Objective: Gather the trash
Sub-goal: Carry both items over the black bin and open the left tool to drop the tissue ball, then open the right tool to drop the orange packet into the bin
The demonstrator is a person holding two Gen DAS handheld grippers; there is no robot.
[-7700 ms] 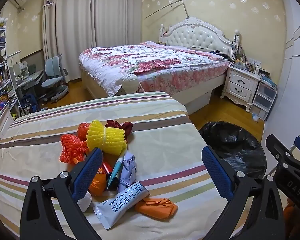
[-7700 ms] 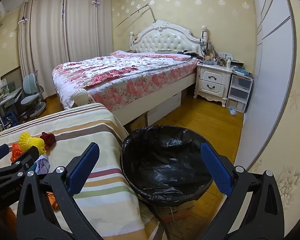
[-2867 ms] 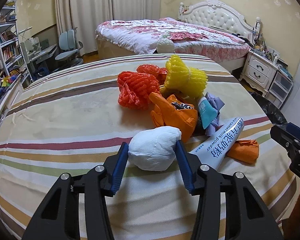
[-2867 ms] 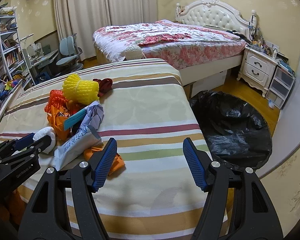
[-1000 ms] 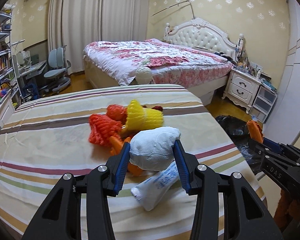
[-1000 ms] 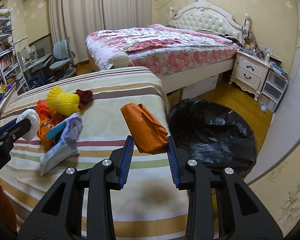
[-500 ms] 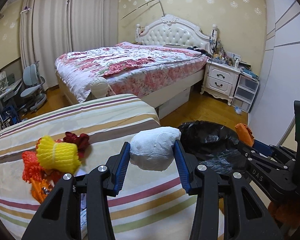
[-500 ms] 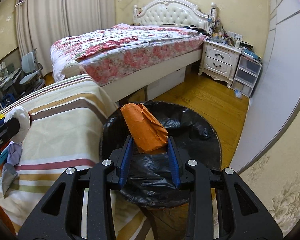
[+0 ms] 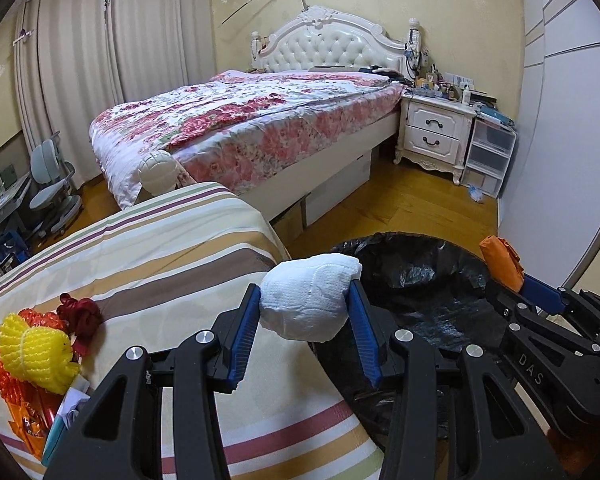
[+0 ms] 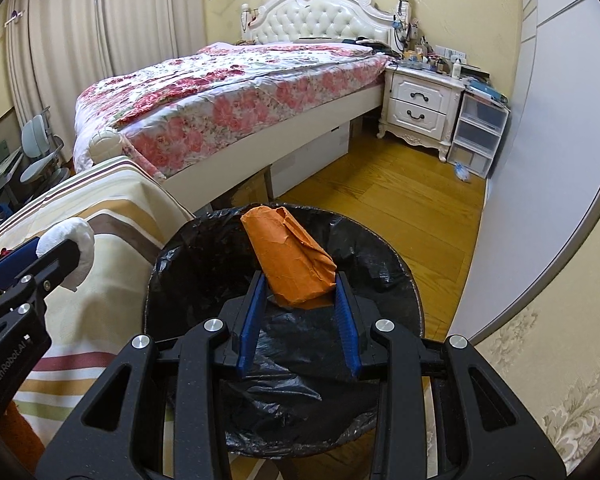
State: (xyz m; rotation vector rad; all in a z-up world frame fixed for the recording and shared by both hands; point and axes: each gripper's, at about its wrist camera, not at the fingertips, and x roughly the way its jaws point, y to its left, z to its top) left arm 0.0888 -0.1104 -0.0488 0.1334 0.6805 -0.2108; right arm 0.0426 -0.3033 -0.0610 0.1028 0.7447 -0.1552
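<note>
The right gripper (image 10: 298, 280) is pinching an orange paper wad (image 10: 290, 258) by its lower end, jaws closed on it, with most of the wad sticking up and forward past the fingertips. Directly beneath and ahead of those jaws the bin (image 10: 396, 264), lined with a black bag, is gaping open, so the wad is hanging over the mouth and looks ready to be let go.

The left gripper (image 9: 304, 306) is squeezing a white tissue ball (image 9: 310, 300) across its middle, jaws shut on it from both sides. That ball is sitting over the near edge of the striped tablecloth (image 9: 172, 248), with the bin's rim just to the right of the jaws, not yet over the opening.

Both pieces are probably very light and soft. The tissue ball is bulging around the pads, so it should compress rather than slip; a mid-body grip like this one suits it. The orange wad is looking creased and folded, a little stiffer, likely crumpled paper or bag, and it should drop cleanly.

Left of the left jaws, more trash is lying on the cloth: a yellow foam net (image 9: 32, 354), an orange net (image 9: 8, 380) and a dark red scrap (image 9: 80, 310). Beyond everything stands a floral bed (image 9: 260, 116).
</note>
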